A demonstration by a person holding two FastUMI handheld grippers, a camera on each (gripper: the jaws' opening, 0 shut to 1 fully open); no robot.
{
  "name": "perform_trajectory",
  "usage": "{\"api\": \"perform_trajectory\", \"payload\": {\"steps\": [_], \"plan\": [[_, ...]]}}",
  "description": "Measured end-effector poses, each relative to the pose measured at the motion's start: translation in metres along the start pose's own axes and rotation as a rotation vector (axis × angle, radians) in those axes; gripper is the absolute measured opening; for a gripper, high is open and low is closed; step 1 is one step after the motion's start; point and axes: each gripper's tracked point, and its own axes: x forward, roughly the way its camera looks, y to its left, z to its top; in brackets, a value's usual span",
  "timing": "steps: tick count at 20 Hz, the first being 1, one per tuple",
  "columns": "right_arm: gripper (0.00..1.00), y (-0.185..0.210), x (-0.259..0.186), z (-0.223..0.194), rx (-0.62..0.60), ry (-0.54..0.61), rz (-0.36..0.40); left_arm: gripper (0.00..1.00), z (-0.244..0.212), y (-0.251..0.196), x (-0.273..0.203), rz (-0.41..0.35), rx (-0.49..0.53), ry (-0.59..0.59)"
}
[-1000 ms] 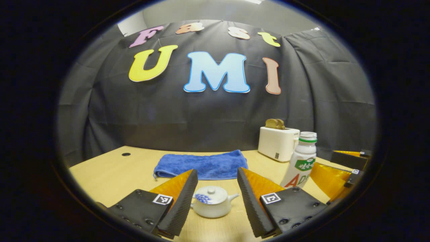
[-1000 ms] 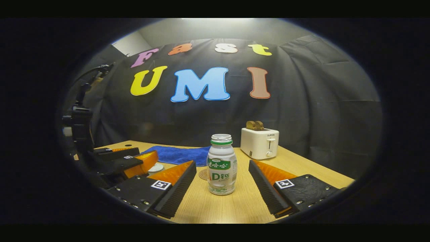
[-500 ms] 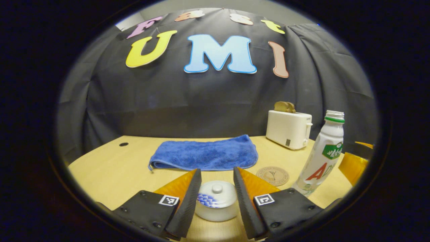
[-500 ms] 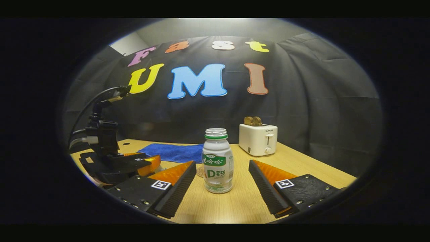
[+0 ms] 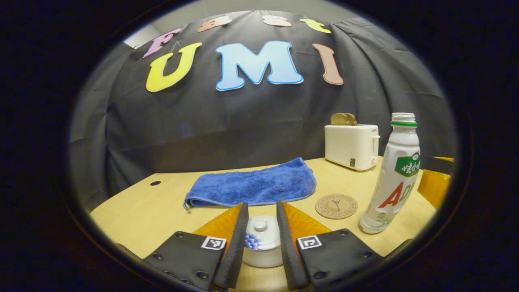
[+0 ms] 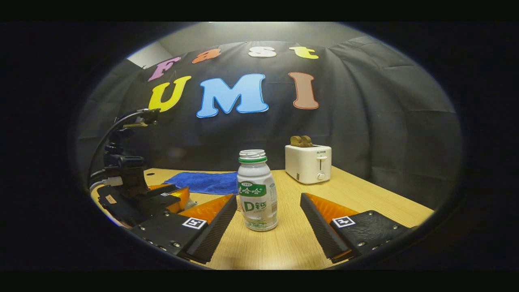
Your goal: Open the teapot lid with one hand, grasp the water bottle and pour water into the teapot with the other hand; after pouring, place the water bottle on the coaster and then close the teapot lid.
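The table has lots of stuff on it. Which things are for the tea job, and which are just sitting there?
For the job: teapot, teapot lid, water bottle, coaster.

Just lying about: blue towel, toaster, with bread in it.

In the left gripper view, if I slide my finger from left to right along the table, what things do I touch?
Blue towel → teapot sitting between the left gripper jaws → round coaster → water bottle. The toaster stands farther back, over the coaster, so I skip it.
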Motion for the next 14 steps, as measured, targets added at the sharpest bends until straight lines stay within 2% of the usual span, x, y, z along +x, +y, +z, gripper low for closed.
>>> {"api": "perform_trajectory", "payload": {"steps": [1, 3, 4, 6, 8, 10, 14], "plan": [[0.97, -0.001, 0.000, 0.000, 0.003, 0.001, -0.002, 0.41, 0.000, 0.003, 0.000, 0.005, 0.001, 0.000], [0.97, -0.002, 0.000, -0.001, 0.008, 0.000, -0.004, 0.24, -0.001, 0.001, 0.001, -0.003, 0.001, -0.001], [0.97, -0.002, 0.000, 0.000, 0.008, 0.002, -0.004, 0.19, 0.000, 0.001, 0.001, -0.005, -0.004, -0.001], [0.97, -0.002, 0.001, -0.002, 0.007, 0.006, -0.003, 0.20, 0.001, 0.002, 0.001, -0.009, -0.007, -0.005], [0.97, -0.001, 0.002, -0.003, 0.007, 0.010, 0.000, 0.11, 0.003, 0.001, 0.002, -0.019, -0.015, -0.010], [0.97, -0.002, 0.003, -0.005, 0.007, 0.017, 0.003, 0.17, 0.005, 0.002, 0.001, -0.031, -0.035, -0.016], [0.97, 0.001, 0.010, -0.010, 0.008, 0.034, 0.019, 0.17, 0.014, 0.005, -0.003, -0.050, -0.080, -0.033]]}}
